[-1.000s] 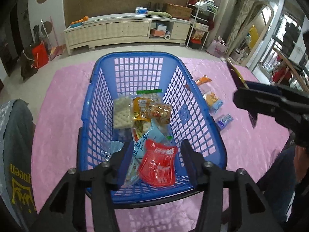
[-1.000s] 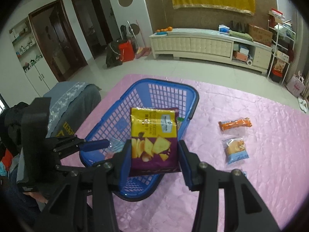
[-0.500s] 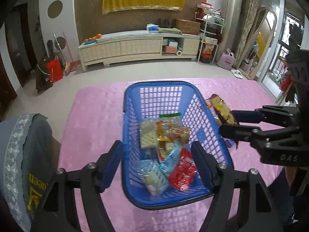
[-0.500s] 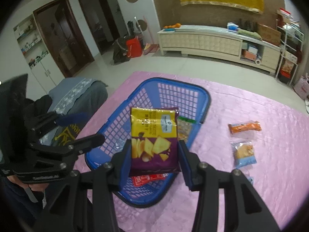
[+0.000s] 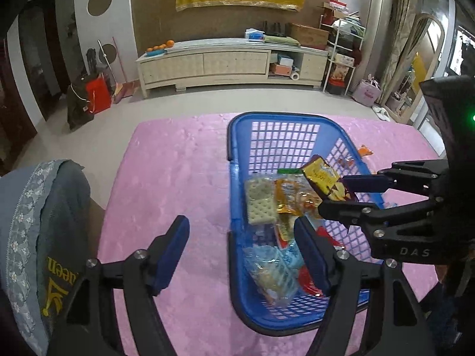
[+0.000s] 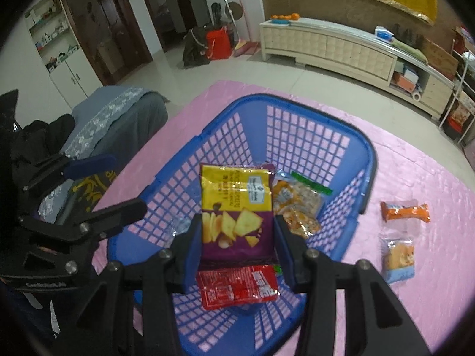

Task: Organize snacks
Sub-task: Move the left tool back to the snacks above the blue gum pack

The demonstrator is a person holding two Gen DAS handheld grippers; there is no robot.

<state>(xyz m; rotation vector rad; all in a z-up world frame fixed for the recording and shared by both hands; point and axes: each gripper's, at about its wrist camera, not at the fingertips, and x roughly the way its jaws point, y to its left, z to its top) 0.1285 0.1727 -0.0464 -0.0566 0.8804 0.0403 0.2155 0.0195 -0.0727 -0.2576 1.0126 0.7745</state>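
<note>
A blue plastic basket (image 5: 273, 120) (image 6: 297, 109) stands on a pink cloth and holds several snack packets, among them a cracker pack (image 5: 259, 200) and a red packet (image 6: 237, 289). My right gripper (image 6: 237, 246) is shut on a yellow and purple chip bag (image 6: 236, 204), held over the basket; the bag also shows in the left wrist view (image 5: 326, 181). My left gripper (image 5: 242, 252) is open and empty at the basket's near left wall. An orange packet (image 6: 405, 211) and a light blue packet (image 6: 397, 258) lie on the cloth right of the basket.
The pink cloth (image 5: 178, 178) covers the table. A grey garment over a chair (image 5: 38, 222) is at the left edge. A long cream sideboard (image 5: 231, 62) stands across the tiled floor behind.
My right gripper has carried the chip bag further over the basket. My left gripper has drawn back and to the left, away from the basket's middle.
</note>
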